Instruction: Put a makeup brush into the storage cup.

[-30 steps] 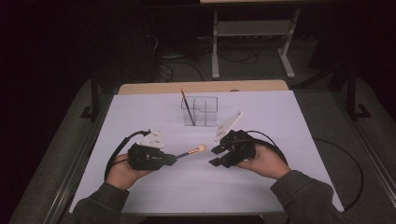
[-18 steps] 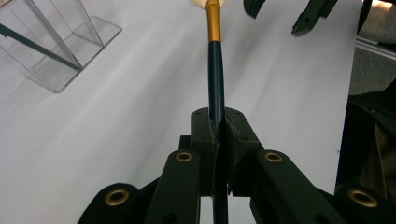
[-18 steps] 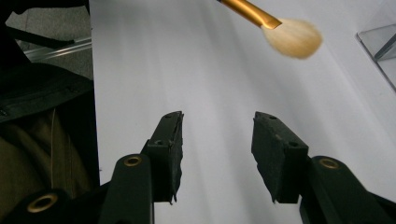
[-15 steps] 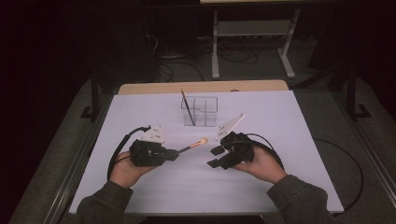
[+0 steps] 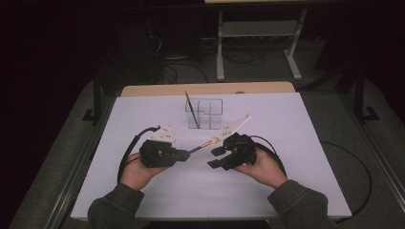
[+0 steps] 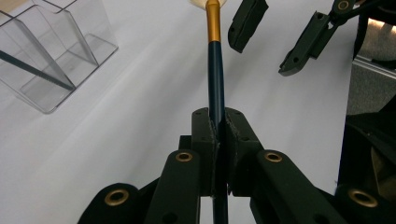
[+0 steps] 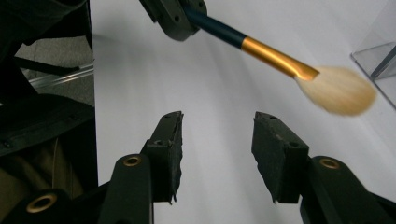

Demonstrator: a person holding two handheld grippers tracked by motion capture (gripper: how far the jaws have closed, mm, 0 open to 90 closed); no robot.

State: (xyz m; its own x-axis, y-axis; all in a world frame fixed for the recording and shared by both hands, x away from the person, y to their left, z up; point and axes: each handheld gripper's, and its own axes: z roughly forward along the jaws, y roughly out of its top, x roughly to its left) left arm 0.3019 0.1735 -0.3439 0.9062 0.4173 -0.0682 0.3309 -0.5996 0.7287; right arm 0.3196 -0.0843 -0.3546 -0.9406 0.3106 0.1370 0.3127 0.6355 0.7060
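Observation:
A makeup brush (image 5: 204,144) with a dark blue handle, gold ferrule and cream bristles is held level over the white table. My left gripper (image 5: 184,154) is shut on its handle (image 6: 215,70), with the pads (image 6: 205,133) pressed against both sides. The bristle head (image 7: 338,91) points toward my right gripper (image 5: 213,158). That gripper (image 7: 217,140) is open just below and beside the bristles. Its jaws have just been closing a little, with nothing between them. In the left gripper view the right gripper (image 6: 268,39) hangs beside the ferrule.
A clear plastic organiser (image 5: 204,113) with several compartments stands behind the grippers, with a thin dark brush (image 5: 192,109) leaning in its left side. White table surface (image 5: 296,143) spreads around both hands. Cables trail from each gripper. A metal stand (image 5: 258,33) rises behind the table.
The brush tip has swung slightly away from me and toward the right gripper. Both hands stay almost where they were.

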